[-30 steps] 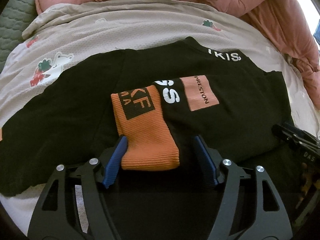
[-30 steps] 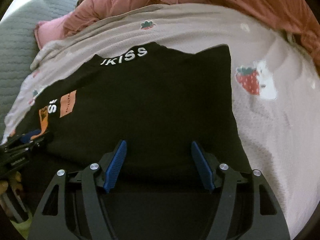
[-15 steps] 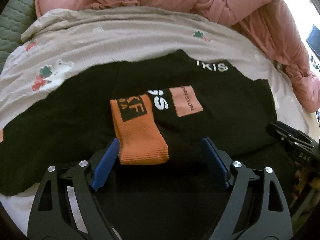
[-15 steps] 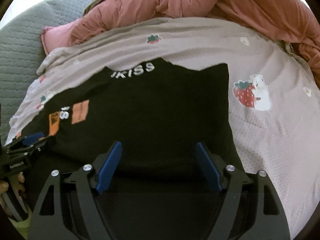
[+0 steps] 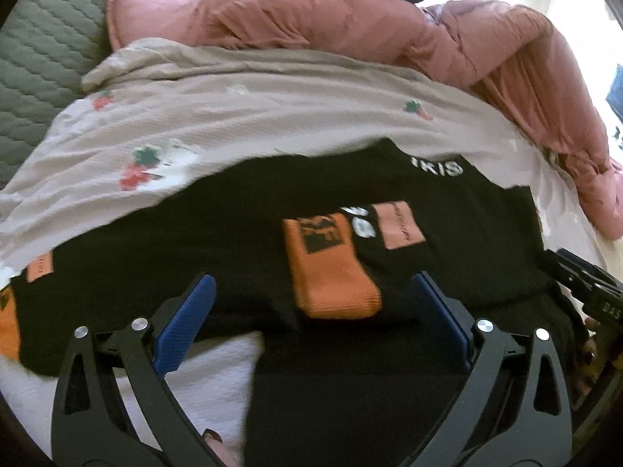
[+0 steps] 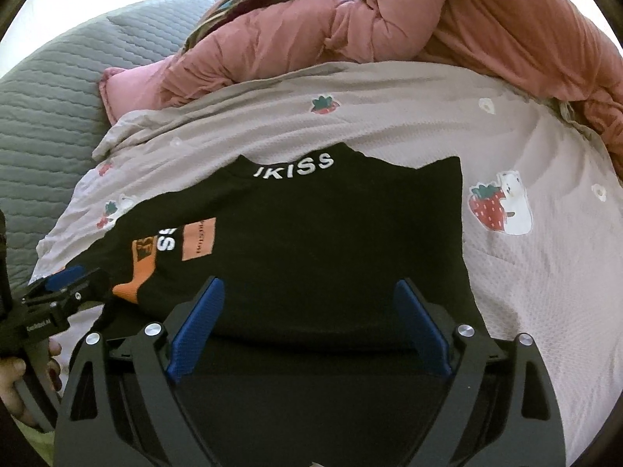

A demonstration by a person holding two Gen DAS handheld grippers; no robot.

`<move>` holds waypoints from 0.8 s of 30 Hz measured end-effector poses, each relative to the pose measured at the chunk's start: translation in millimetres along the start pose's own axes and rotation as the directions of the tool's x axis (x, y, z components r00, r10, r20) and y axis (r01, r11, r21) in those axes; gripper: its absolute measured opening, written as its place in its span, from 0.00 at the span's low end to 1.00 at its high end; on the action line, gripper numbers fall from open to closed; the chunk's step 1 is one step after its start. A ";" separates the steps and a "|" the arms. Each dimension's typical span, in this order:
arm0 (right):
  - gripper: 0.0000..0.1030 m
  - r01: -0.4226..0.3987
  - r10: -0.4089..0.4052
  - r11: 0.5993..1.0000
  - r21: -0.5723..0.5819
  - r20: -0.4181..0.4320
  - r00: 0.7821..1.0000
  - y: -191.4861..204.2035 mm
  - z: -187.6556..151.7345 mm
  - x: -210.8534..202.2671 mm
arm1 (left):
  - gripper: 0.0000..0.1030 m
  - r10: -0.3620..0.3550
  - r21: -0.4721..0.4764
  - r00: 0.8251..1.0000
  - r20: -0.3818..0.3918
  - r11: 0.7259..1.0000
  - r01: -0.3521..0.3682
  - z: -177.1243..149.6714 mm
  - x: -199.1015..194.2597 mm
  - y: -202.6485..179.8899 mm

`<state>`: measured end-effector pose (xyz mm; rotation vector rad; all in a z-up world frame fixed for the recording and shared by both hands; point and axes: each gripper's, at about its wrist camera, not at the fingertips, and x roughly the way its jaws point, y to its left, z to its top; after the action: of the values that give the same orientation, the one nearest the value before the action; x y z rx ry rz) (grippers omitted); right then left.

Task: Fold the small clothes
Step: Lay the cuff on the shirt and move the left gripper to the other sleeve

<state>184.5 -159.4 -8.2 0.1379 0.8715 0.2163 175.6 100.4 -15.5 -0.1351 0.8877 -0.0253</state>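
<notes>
Spread on the bed's strawberry-print sheet (image 6: 545, 272), a black sweatshirt (image 6: 311, 241) with one orange cuff (image 5: 335, 284) folded inward lies limp and light; both grippers' fingers, left (image 5: 311, 319) and right (image 6: 311, 323), are opening, empty, above its near hem, the likeliest edge to pinch.

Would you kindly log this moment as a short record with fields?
garment: black top, lying partly folded
cuff: orange cuff folded onto the black top
surface: strawberry-print sheet
behind: pink duvet, bunched
left tool: jaws opening, nothing pinched
right tool: jaws opening, nothing pinched
</notes>
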 end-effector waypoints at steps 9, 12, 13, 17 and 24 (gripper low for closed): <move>0.86 -0.037 0.038 0.998 -0.043 0.019 0.999 30.7 3.6 -11.7 | 0.91 0.119 -0.091 0.990 0.080 0.990 -0.111 -5.6 -31.2 50.0; 0.86 -0.059 0.060 0.995 -0.080 0.015 0.998 50.4 3.8 -13.7 | 0.91 0.141 -0.127 0.985 0.095 0.983 -0.129 -9.2 -38.5 64.9; 0.86 -0.066 0.067 0.994 -0.090 0.014 0.998 55.7 3.9 -13.9 | 0.91 0.147 -0.138 0.984 0.097 0.981 -0.133 -10.3 -40.3 69.2; 0.86 -0.096 0.098 0.987 -0.131 0.009 0.995 80.3 5.6 -14.3 | 0.91 0.183 -0.182 0.978 0.104 0.970 -0.162 -14.1 -46.9 86.0; 0.86 -0.130 0.133 0.970 -0.203 0.001 0.991 120.3 8.4 -15.3 | 0.91 0.289 -0.238 0.951 0.113 0.937 -0.257 -24.2 -58.4 115.4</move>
<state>165.6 -46.8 33.5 0.0065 0.8210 0.4264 116.1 216.8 -0.4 -0.2168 0.7542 0.3416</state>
